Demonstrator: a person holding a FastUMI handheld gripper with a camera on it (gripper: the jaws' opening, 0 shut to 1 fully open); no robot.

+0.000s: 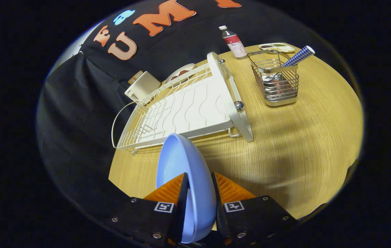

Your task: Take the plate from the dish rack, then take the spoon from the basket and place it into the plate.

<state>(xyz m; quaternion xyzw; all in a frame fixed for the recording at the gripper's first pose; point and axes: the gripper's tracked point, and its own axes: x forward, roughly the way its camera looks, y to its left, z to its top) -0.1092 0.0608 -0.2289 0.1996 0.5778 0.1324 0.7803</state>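
A light blue plate (181, 165) stands on edge between my fingers, with the gripper (199, 179) shut on its rim, held above the wooden table (302, 137). Beyond it lies the white wire dish rack (185, 110), with nothing in its slots. Further off to the right stands a metal wire basket (277, 81); the spoon's blue-and-white checked handle (298, 56) sticks up out of it.
A small bottle with a red label (233, 42) and a shallow divided dish (276, 47) sit behind the basket. A white boxy appliance (142, 86) and a small plate with dark pieces (181, 73) lie behind the rack.
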